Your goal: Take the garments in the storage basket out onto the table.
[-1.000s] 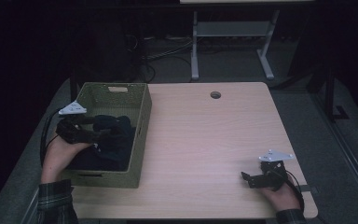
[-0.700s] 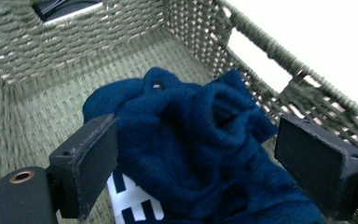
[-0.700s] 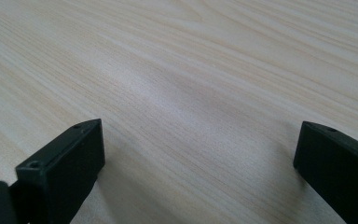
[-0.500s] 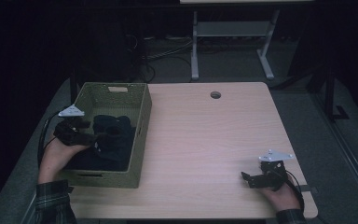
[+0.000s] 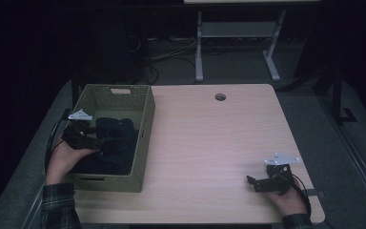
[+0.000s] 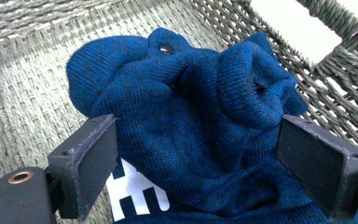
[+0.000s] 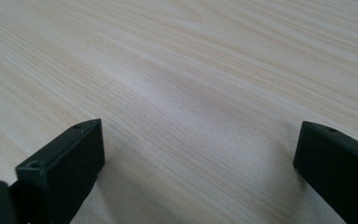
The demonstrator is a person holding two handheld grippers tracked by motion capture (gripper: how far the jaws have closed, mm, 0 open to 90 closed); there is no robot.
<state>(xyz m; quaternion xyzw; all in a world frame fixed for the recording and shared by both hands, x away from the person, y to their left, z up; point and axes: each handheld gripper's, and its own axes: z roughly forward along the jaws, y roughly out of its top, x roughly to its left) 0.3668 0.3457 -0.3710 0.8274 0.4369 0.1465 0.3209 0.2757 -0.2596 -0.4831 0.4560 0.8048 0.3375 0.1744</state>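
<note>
A dark blue knitted garment with a small snap button and a white printed patch lies bunched in the green woven basket. In the high view the garment looks almost black. My left gripper reaches into the basket over its left wall. It is open, and the jaws stand wide on either side of a fold of the knit. My right gripper rests low over the bare wooden table near the front right corner, open with nothing between its jaws.
The basket sits at the table's left edge, with a handle cut-out in its far wall. A round cable hole lies near the table's far edge. A white desk frame and cables stand on the floor beyond.
My left hand has drawn back slightly toward the basket's left wall and settled around the garment. The right gripper has not moved.
</note>
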